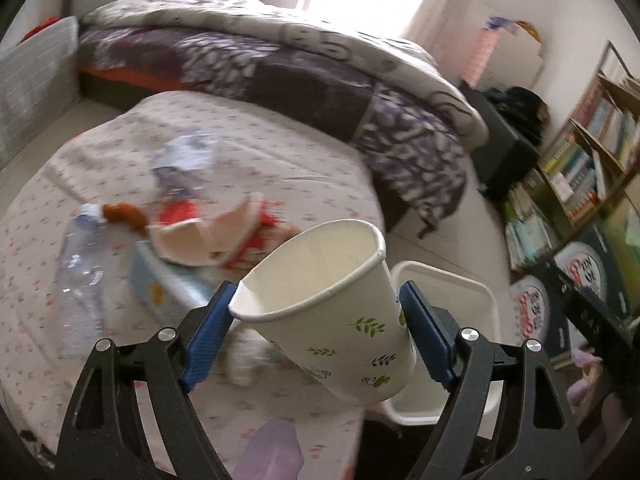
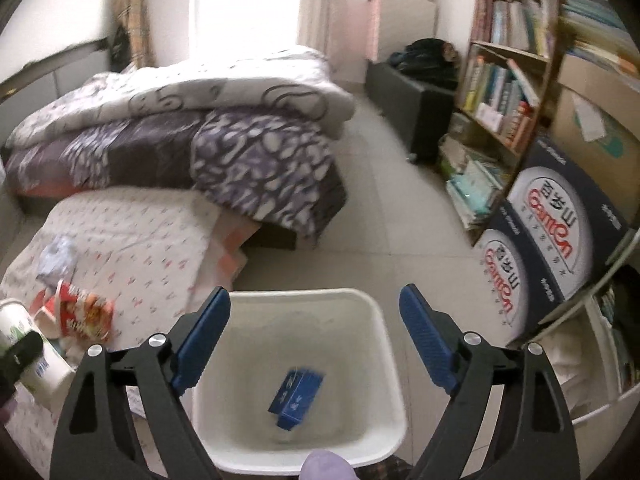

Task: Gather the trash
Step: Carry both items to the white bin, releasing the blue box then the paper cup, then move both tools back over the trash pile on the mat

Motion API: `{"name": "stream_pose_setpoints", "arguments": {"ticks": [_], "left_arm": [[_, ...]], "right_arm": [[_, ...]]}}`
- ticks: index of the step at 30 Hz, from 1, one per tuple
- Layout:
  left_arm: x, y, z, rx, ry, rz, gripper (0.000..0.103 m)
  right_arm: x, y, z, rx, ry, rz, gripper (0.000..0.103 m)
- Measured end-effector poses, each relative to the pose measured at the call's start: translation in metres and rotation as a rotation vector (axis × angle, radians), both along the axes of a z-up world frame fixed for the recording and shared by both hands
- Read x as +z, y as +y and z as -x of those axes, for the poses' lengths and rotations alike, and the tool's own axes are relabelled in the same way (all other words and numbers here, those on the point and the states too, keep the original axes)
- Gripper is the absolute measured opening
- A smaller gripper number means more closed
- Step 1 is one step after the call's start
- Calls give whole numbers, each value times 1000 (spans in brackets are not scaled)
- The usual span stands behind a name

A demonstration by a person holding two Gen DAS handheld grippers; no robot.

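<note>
While clamped between blue pads of left gripper (image 1: 316,330), paper cup (image 1: 328,308) tilts over table edge, beside white bin (image 2: 298,380). Blue box (image 2: 297,397) lies inside bin. Right gripper (image 2: 314,340) spread wide above bin, nothing between fingers. Bottle (image 1: 82,276), red wrappers (image 1: 216,236) remain on table (image 1: 248,152).

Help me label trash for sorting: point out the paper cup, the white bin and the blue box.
paper cup (image 1: 332,312), left wrist view, printed side wall.
white bin (image 2: 384,336), right wrist view, right inner wall.
blue box (image 2: 297,399), right wrist view, top face.
</note>
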State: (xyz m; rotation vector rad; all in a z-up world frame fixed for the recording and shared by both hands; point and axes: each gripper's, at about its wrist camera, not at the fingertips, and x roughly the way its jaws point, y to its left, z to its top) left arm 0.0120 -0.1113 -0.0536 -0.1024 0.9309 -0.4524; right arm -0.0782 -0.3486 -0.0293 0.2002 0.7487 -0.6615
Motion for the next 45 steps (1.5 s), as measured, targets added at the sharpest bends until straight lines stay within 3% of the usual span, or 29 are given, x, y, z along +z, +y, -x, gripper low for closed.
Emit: {"name": "stream_pose_setpoints", "arguments": {"ticks": [15, 18, 21, 26, 34, 45], "left_arm": [[-5, -125, 18, -235, 28, -17, 80], [-1, -143, 23, -278, 4, -3, 85], [1, -152, 25, -312, 4, 25, 96], [1, -152, 25, -307, -4, 19, 96], [0, -126, 23, -247, -73, -70, 96], [-4, -49, -6, -59, -98, -171, 96]], "right_arm": [[26, -66, 44, -195, -121, -28, 89], [28, -72, 47, -212, -128, -31, 89], [28, -74, 47, -220, -127, -22, 89], [28, -69, 47, -218, -120, 14, 89], [27, -51, 33, -174, -102, 31, 90], [16, 12, -7, -14, -38, 83, 93]]}}
